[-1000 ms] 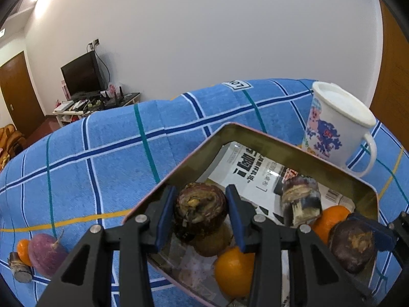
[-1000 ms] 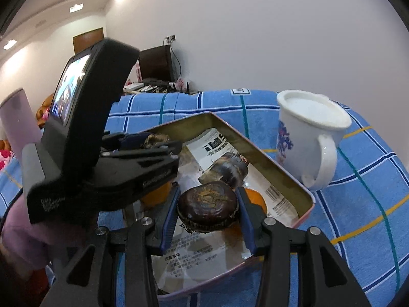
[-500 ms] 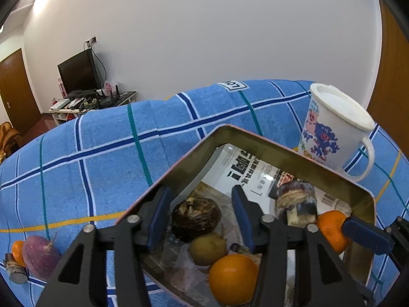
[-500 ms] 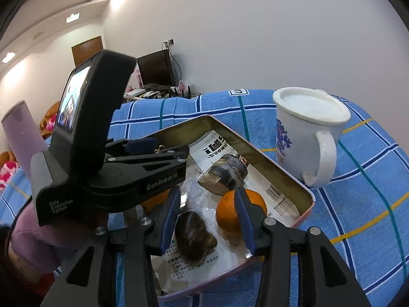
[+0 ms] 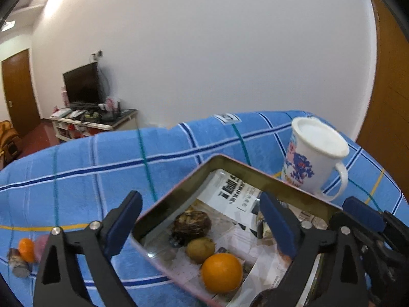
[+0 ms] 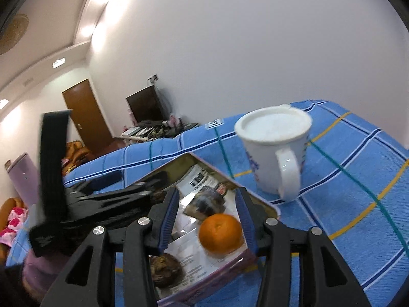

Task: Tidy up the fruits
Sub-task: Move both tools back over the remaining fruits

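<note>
Left gripper point(image 5: 200, 226) jaws opening wide and empty above the tin's point(image 5: 255, 172) near corner, right gripper point(image 6: 207, 212) parted over the orange point(image 6: 221, 233), fruit inside, mug point(image 6: 274, 151) close beside.

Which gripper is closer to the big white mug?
Right. The right gripper hovers over the tin's end beside the white mug. The left gripper, jaws opening and empty, is over the tin's far end, farther away.

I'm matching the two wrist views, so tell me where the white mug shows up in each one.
Left wrist view: white mug at upper right, beyond the tin tray's far edge.
Right wrist view: mug right of centre, handle facing the camera.
Shared landmark: the tin tray beside it.
</note>
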A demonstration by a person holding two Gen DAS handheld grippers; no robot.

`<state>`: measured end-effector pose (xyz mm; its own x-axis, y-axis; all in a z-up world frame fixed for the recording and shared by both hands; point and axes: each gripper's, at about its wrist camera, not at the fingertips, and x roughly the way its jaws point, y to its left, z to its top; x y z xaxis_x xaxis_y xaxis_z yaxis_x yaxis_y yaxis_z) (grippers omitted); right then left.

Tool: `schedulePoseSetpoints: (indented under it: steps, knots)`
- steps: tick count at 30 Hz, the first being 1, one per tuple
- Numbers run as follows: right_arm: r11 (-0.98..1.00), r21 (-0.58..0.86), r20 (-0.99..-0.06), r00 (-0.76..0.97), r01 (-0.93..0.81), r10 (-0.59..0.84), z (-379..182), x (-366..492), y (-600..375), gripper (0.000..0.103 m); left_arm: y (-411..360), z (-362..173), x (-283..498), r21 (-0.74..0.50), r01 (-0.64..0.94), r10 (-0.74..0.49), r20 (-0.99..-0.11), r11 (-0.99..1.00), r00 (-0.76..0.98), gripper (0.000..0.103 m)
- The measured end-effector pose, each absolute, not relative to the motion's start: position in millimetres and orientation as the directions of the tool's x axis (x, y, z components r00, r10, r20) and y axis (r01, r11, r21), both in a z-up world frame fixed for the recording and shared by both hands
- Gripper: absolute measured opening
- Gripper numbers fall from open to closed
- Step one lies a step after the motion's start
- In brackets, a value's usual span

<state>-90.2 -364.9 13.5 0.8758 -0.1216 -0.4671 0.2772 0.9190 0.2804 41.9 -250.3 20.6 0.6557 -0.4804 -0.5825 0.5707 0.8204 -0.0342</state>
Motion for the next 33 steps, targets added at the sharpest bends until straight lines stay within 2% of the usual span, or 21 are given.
schedulePoseSetpoints:
  steps: [4,8,11,15,18,25,33]
  knots:
    - [0.918,0.255,-0.463,0.872,0.303,-0.159,14,-90,-365,0.048,-222,30,33,-0.031,0.528,-0.455,-0.554,0.848,0.697,0.097]
    - [0.922,0.231,-0.428,0.884,0.310,-0.190,15,-92,-362,0.048,-181,33,23,0.032,0.442,-0.367,-0.504,0.897,0.782,0.101]
    - [0.932,0.188,-0.416,0.885,0.309,-0.210,14,-86,-355,0.048,-150,30,19,0.075,0.381,-0.299,-0.491,0.921,0.818,0.102]
    - [0.944,0.129,-0.405,0.885,0.304,-0.229,19,-80,-338,0.048,-113,26,21,0.073,0.330,-0.253,-0.494,0.941,0.832,0.102]
    - [0.953,0.128,-0.402,0.892,0.276,-0.205,24,-76,-322,0.048,-89,22,21,0.092,0.297,-0.218,-0.484,0.950,0.847,0.102]
    - [0.947,0.228,-0.420,0.901,0.226,-0.113,30,-53,-285,0.048,-56,15,28,0.157,0.258,-0.156,-0.476,0.953,0.865,0.103]
    - [0.965,0.225,-0.444,0.896,0.132,-0.018,25,-23,-228,0.048,-11,12,53,0.172,0.184,-0.078,-0.489,0.968,0.869,0.103]
